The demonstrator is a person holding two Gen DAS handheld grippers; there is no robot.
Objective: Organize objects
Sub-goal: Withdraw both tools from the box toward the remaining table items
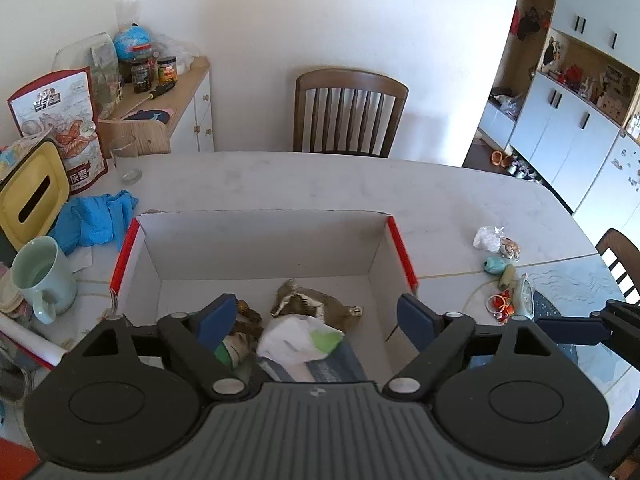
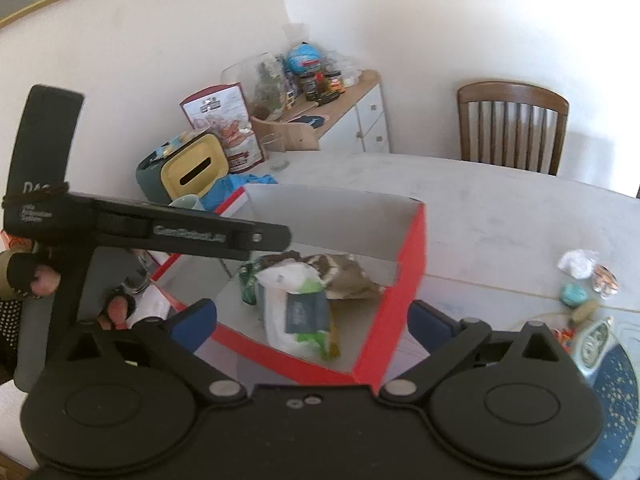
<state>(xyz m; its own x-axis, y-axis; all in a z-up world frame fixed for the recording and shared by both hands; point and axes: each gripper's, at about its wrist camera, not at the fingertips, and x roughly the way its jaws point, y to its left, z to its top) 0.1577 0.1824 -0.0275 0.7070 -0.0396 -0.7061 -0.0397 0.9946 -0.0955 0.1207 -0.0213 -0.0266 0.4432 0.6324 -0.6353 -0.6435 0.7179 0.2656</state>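
A red-sided cardboard box (image 1: 264,248) sits on the pale table (image 1: 320,184), open at the top. Inside it lie a white plastic packet (image 1: 296,340) with a green patch, a crumpled brown and cream bag (image 1: 312,302) just behind it, and something green and dark at the left that is partly hidden by a finger.

The left gripper (image 1: 316,320) hangs above the near end of the box with its jaws spread wide and nothing between the blue pads. The right gripper (image 2: 312,324) is also released, jaws wide apart, empty, above the box's near right corner.

In the right wrist view a gloved hand (image 2: 36,276) holds the other gripper's black handle at the left.

To the right of the box, well apart from it, a cluster of small things (image 1: 500,264) lies on the table: a white wrapper, a teal lump, orange bits. To the left stand a pale green mug (image 1: 40,276), a blue cloth (image 1: 96,220) and a yellow-lidded tissue box (image 1: 32,192). A wooden chair (image 1: 348,112) stands behind the table
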